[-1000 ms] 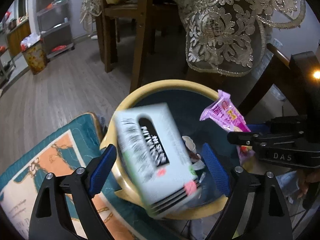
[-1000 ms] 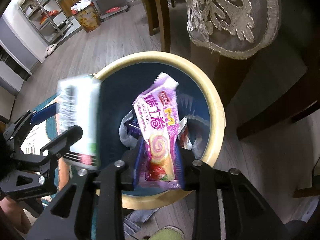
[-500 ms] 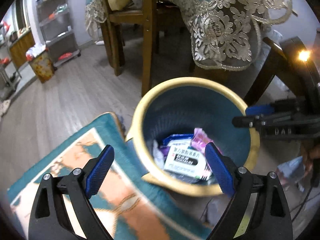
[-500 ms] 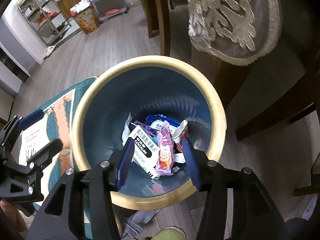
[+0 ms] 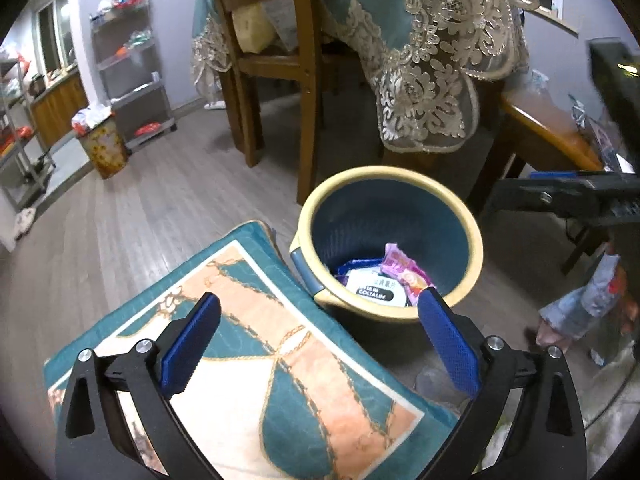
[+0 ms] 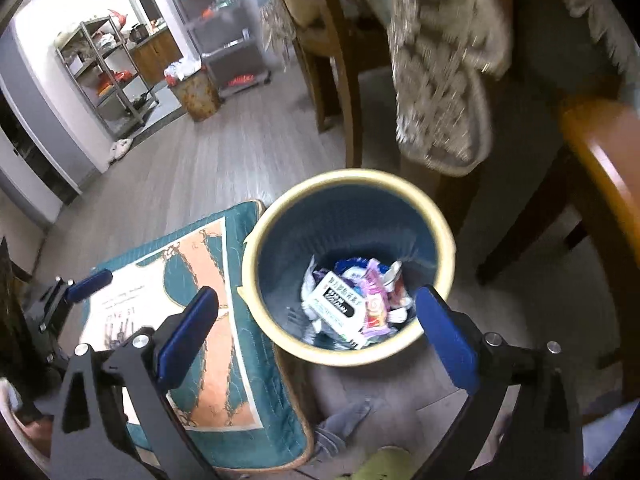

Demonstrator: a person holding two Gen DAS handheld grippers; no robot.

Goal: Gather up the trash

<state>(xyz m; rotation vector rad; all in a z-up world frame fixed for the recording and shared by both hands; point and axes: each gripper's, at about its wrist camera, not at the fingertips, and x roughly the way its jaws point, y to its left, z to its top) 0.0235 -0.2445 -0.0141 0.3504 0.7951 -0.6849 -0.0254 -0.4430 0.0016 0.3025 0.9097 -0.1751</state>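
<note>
Right wrist view: my right gripper [image 6: 316, 336] and left gripper [image 5: 318, 344] spread, jaws opening, empty; pink wrapper [image 6: 376, 300] lies lengthwise toward frame bottom in bin [image 6: 256, 248], centre; plank floor [image 6: 192, 168].

A round, yellow-rimmed blue plastic bin [image 6: 448, 240] stands on the wooden floor, right of a teal patterned cushion [image 6: 240, 400]. Inside lie a white printed box [image 6: 336, 308] and, beside it, a purple snack wrapper [image 6: 376, 304].

Bin [image 6: 436, 216] mouth open ahead of both hand-held grippers; chair leg [image 5: 308, 120] and tablecloth [image 5: 432, 80] crowd beyond; cushion [image 5: 280, 360] below left.
</note>
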